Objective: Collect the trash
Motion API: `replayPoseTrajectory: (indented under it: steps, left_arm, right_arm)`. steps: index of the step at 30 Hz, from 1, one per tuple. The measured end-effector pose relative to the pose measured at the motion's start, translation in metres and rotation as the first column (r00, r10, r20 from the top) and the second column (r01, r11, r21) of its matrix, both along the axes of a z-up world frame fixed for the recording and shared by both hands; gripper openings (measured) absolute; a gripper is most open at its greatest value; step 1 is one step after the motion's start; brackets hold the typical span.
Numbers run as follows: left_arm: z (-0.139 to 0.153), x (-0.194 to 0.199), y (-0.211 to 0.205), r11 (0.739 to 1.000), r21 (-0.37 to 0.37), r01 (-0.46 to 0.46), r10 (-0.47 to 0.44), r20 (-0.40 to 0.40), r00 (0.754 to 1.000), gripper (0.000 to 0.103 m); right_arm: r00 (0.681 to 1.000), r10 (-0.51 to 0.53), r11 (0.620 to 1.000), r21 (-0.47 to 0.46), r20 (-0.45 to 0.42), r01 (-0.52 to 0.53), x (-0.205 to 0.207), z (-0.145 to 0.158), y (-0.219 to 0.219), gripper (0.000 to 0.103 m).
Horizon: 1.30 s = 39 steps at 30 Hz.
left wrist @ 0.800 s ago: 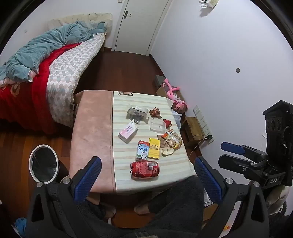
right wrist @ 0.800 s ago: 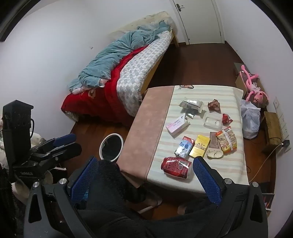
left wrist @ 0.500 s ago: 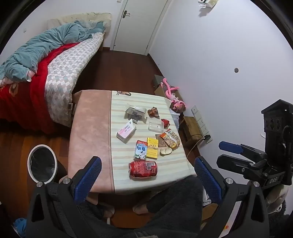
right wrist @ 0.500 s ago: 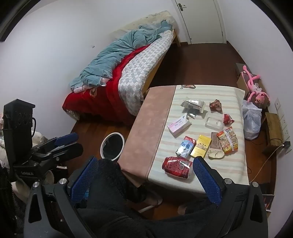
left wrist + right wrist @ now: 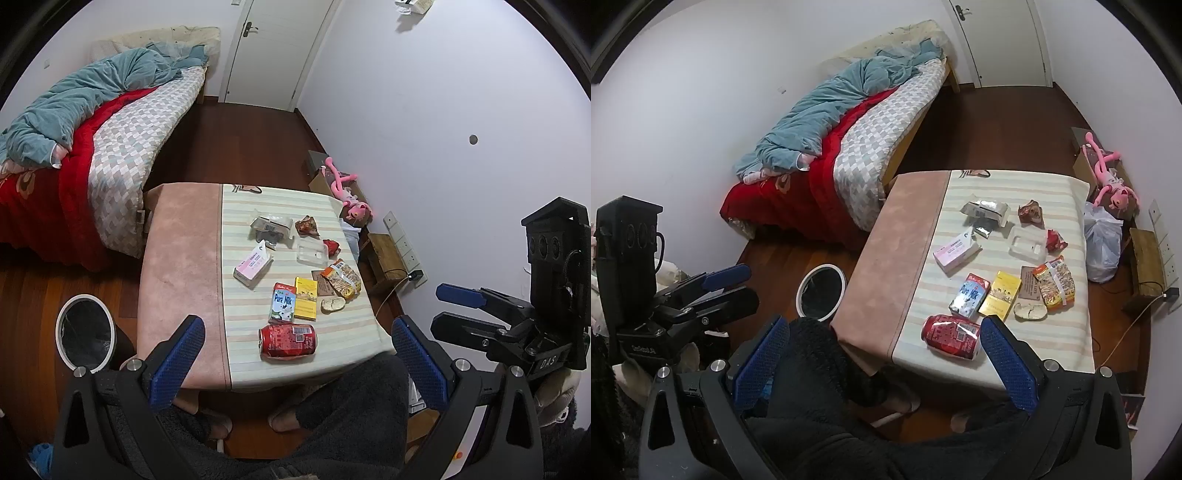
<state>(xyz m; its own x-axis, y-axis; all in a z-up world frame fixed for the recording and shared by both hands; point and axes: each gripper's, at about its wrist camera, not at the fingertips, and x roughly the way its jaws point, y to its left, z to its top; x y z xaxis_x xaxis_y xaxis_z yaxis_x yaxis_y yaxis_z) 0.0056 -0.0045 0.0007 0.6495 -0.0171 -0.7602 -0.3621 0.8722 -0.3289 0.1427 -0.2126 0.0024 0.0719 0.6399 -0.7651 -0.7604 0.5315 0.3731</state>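
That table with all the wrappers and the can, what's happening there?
A seated person holds a gripper in each hand, left gripper and right gripper, both open and empty above the table. The can, milk carton and wrappers lie untouched. The bin waits on the floor beside it.

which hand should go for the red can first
Left, probably. The red can lies centred between the open left tool, with the bin on that side. In the right tool's view the can sits beside one finger.
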Motion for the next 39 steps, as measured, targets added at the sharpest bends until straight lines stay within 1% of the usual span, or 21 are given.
replayPoseTrajectory:
  steps: [39]
  left_arm:
    - [0.0022,0.002,-0.0046,1.0,0.002,0.016,-0.016,0.009,1.0,0.103]
  right_arm:
    - [1.0,0.0,1.0,0.003,0.005,0.0,0.0003,0.0037,-0.0007,0.103]
